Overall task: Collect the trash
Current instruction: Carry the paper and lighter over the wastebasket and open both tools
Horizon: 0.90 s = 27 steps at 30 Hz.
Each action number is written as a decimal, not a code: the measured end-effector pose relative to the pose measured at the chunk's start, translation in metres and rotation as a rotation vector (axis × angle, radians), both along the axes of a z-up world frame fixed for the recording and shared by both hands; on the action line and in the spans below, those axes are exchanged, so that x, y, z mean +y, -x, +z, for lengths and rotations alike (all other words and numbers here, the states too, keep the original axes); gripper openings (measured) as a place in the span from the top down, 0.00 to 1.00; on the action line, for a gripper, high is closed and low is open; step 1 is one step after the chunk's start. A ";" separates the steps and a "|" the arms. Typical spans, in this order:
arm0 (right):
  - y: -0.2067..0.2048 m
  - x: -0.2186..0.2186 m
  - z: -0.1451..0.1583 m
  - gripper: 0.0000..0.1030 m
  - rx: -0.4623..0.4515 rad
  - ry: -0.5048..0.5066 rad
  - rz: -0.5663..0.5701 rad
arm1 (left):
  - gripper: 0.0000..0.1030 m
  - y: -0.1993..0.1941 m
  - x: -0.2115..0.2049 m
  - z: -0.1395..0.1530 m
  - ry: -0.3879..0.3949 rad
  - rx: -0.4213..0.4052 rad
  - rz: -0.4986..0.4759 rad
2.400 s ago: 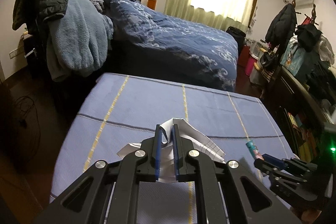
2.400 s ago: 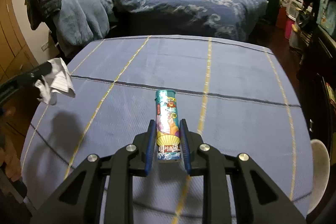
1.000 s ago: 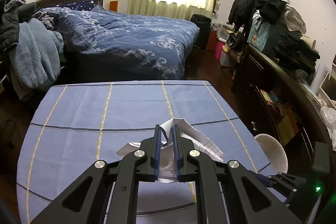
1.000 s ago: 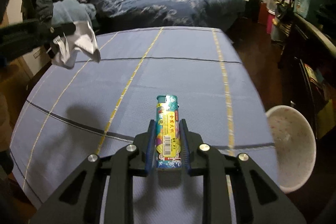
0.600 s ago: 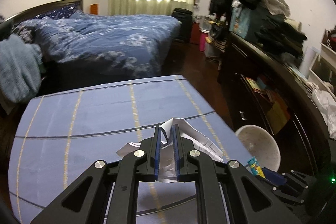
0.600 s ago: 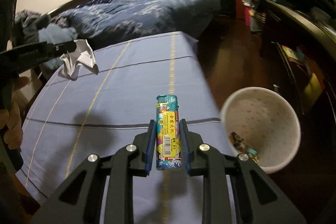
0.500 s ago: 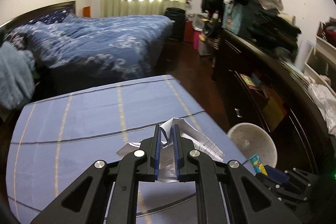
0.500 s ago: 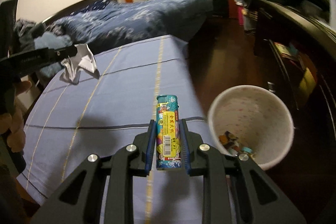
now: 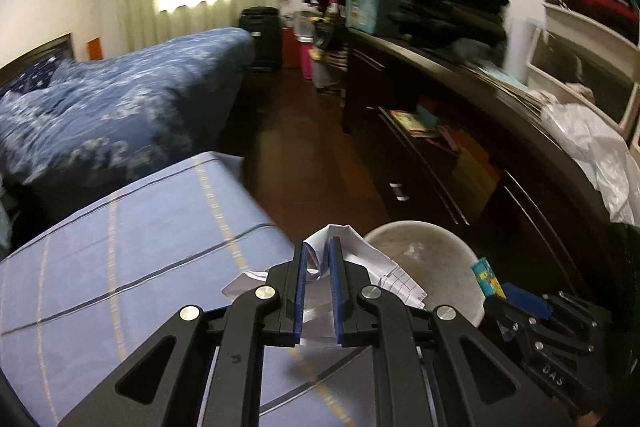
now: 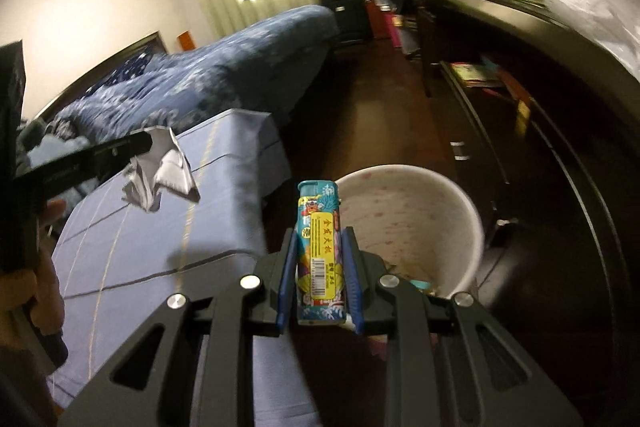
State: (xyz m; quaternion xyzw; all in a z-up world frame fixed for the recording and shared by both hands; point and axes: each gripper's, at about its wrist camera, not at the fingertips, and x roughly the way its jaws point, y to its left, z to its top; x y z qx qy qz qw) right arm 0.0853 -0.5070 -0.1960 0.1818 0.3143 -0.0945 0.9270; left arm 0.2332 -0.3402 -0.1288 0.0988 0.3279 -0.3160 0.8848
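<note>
My left gripper (image 9: 317, 247) is shut on a crumpled white paper (image 9: 380, 261), held above the right edge of the blue table (image 9: 120, 267). Beyond it stands a white waste bin (image 9: 436, 247) on the floor. My right gripper (image 10: 319, 239) is shut on a colourful printed lighter (image 10: 320, 247), upright between the blue pads, at the near rim of the bin (image 10: 420, 223). Some scraps lie at the bin's bottom. In the right wrist view the left gripper (image 10: 150, 143) and its paper (image 10: 158, 175) hang at the left over the table. The right gripper's tip with the lighter (image 9: 487, 277) shows at the lower right of the left wrist view.
A bed with a blue quilt (image 9: 100, 111) lies beyond the table. A dark wooden cabinet (image 9: 480, 155) with books and piled clothes runs along the right wall. Dark wooden floor (image 9: 312, 155) lies between bed and cabinet. A person's hand (image 10: 44, 291) holds the left gripper.
Both grippers have swung to the right, off the table's middle toward the bin, and rolled. The bin now lies right ahead of both. Paper and lighter stay gripped.
</note>
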 end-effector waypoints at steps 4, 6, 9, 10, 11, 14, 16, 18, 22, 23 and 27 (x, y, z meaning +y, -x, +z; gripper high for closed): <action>0.000 -0.022 -0.008 0.77 0.006 -0.014 -0.048 | 0.89 0.000 -0.029 -0.008 -0.021 0.005 -0.055; -0.002 -0.029 -0.013 0.77 0.011 -0.020 -0.065 | 0.89 0.000 -0.042 -0.013 -0.037 0.003 -0.078; -0.006 -0.036 -0.020 0.77 0.018 -0.032 -0.083 | 0.89 -0.002 -0.060 -0.022 -0.058 0.010 -0.107; -0.008 -0.039 -0.023 0.77 0.023 -0.037 -0.088 | 0.89 -0.003 -0.066 -0.025 -0.065 0.012 -0.117; -0.009 -0.041 -0.025 0.77 0.025 -0.040 -0.092 | 0.89 -0.003 -0.068 -0.027 -0.071 0.013 -0.121; -0.014 -0.049 -0.034 0.77 0.036 -0.051 -0.107 | 0.89 -0.006 -0.082 -0.037 -0.088 0.034 -0.140; -0.016 -0.052 -0.040 0.77 0.046 -0.059 -0.119 | 0.89 -0.009 -0.089 -0.043 -0.096 0.053 -0.151; -0.019 -0.057 -0.045 0.77 0.054 -0.064 -0.131 | 0.89 -0.011 -0.096 -0.049 -0.103 0.063 -0.156; -0.023 -0.062 -0.054 0.77 0.073 -0.071 -0.148 | 0.89 -0.015 -0.105 -0.057 -0.120 0.070 -0.162; -0.024 -0.063 -0.056 0.77 0.075 -0.073 -0.151 | 0.89 -0.016 -0.107 -0.059 -0.125 0.070 -0.163; -0.029 -0.066 -0.060 0.76 0.083 -0.062 -0.165 | 0.88 -0.018 -0.110 -0.062 -0.122 0.073 -0.161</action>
